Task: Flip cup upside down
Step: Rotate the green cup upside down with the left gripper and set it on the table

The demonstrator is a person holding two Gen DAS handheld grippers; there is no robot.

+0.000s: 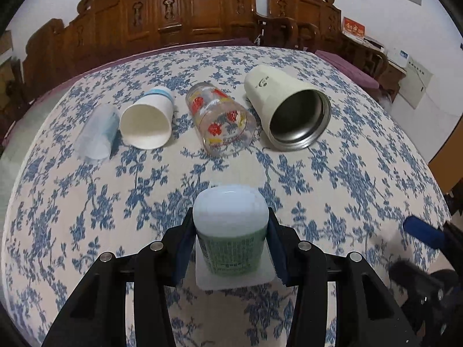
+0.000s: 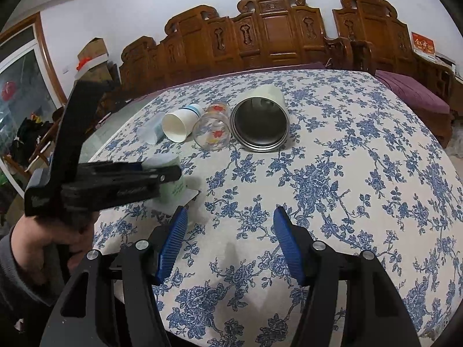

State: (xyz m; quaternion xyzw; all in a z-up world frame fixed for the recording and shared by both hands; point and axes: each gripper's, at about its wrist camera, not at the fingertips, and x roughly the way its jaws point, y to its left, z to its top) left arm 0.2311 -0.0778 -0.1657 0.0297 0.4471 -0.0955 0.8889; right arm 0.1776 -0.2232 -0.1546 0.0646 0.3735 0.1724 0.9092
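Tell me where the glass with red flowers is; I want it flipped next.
In the left wrist view the glass with red flowers lies on its side at the table's far side, between the white paper cup and the cream steel tumbler.

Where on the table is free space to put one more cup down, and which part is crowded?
Free: the tablecloth right of the steel-lined tumbler, and the strip between the right gripper and the row. Crowded: the far row, and around the green cup in the left gripper.

Even indoor light, seemingly overhead; fisheye-warped.
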